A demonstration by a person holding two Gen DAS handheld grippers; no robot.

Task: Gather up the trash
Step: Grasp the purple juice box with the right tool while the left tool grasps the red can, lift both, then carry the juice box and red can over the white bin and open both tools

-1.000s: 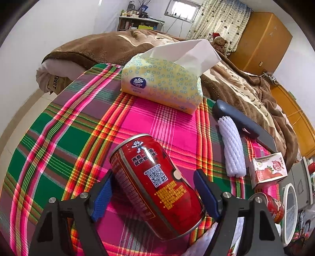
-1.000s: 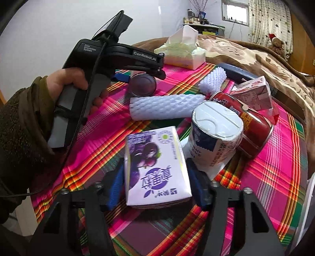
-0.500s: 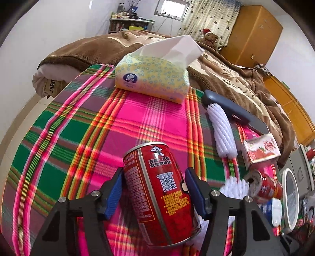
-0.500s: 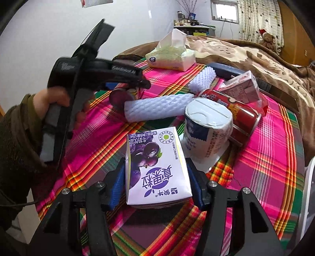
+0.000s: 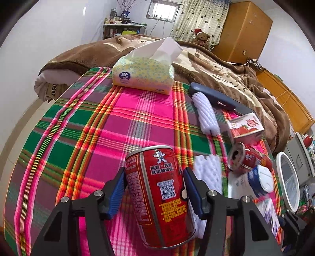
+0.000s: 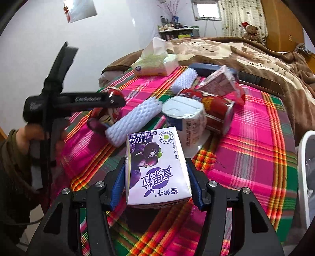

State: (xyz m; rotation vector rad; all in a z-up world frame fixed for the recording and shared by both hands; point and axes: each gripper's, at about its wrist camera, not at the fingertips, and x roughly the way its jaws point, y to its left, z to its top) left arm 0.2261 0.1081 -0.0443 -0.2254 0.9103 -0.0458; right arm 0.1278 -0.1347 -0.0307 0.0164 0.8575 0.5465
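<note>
Above the plaid worktop [image 5: 82,137], the left tool [image 5: 155,189], its jaws just closed, clamps 1 red can [image 5: 157,193] mid-body; thin-walled, probably light, it would dent under pressure. The right tool [image 6: 155,177] squeezes a soft purple milk carton [image 6: 157,167] by its sides.

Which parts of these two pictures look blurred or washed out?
Left wrist view: the white foam sleeve and yogurt cup at lower right are smeared; the held red can is sharp; the window is blown out. Right wrist view: the left gripper and hand are smeared; the purple carton is crisp.
</note>
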